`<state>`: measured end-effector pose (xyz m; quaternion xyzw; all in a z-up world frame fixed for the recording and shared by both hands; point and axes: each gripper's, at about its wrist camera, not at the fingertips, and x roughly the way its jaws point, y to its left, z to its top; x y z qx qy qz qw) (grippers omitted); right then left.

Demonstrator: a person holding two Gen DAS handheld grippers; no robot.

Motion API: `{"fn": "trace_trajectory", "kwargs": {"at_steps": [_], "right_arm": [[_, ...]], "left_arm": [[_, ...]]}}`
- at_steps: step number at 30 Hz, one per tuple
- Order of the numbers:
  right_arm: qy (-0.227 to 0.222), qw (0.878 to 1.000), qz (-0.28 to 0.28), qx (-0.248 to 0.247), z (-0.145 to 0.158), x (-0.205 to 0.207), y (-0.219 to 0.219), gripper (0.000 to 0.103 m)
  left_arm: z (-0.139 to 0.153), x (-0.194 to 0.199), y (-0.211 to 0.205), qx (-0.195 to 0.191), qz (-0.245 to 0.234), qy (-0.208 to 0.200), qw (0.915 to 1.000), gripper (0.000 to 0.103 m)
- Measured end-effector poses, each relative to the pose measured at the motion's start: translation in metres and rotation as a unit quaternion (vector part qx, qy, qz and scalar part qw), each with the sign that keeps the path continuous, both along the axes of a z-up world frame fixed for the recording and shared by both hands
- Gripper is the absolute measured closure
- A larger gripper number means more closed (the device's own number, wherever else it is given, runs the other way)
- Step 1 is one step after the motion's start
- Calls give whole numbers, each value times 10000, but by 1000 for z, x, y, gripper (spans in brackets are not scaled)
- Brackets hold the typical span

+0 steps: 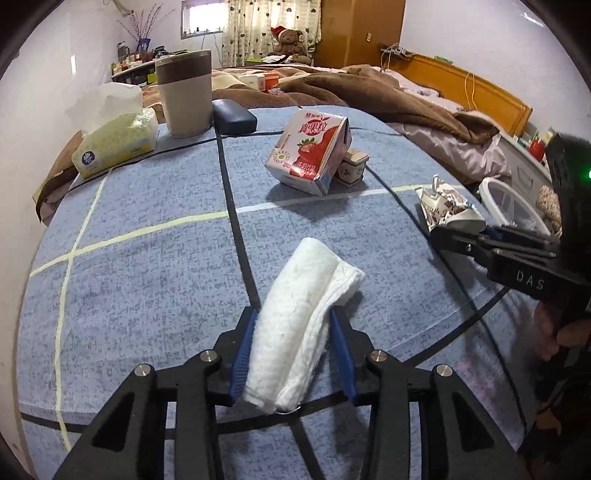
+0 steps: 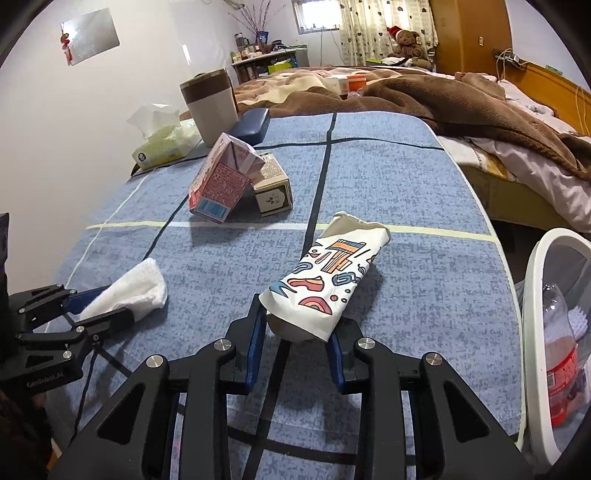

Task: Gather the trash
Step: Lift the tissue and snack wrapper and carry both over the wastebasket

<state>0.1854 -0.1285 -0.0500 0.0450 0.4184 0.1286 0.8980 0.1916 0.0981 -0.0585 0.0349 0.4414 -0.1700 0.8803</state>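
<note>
The tablecloth (image 1: 147, 258) is mottled blue, crossed by black and pale yellow-white lines. At lower centre of the left wrist view lies a white tissue wad (image 1: 299, 332) between blue pads (image 1: 243, 354). The crushed paper cup (image 2: 325, 280) is white with orange, pink and blue shapes. Upper centre, the milk carton (image 1: 310, 151) is white and red with strawberries. The tumbler (image 1: 184, 92) is beige with a brown band.

Soft daylight enters through the far window (image 1: 204, 16), which is blown out white. Shadows under the milk carton (image 1: 310, 147) are faint. Both fisheye views bow strongly, with dark vignetted corners; focus stays fairly sharp.
</note>
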Motion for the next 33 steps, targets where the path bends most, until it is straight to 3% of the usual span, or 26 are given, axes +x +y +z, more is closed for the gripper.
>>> {"fn": "trace_trajectory", "kwargs": {"at_steps": [15, 33], "right_arm": [[-446, 9988, -208, 22, 26, -31, -31, 73], [-869, 9883, -1225, -250, 53, -69, -129, 73]], "left_arm": [[27, -12, -31, -292, -84, -289, 9991, 62], [60, -17, -144, -714, -1006, -543, 9909, 62]]}}
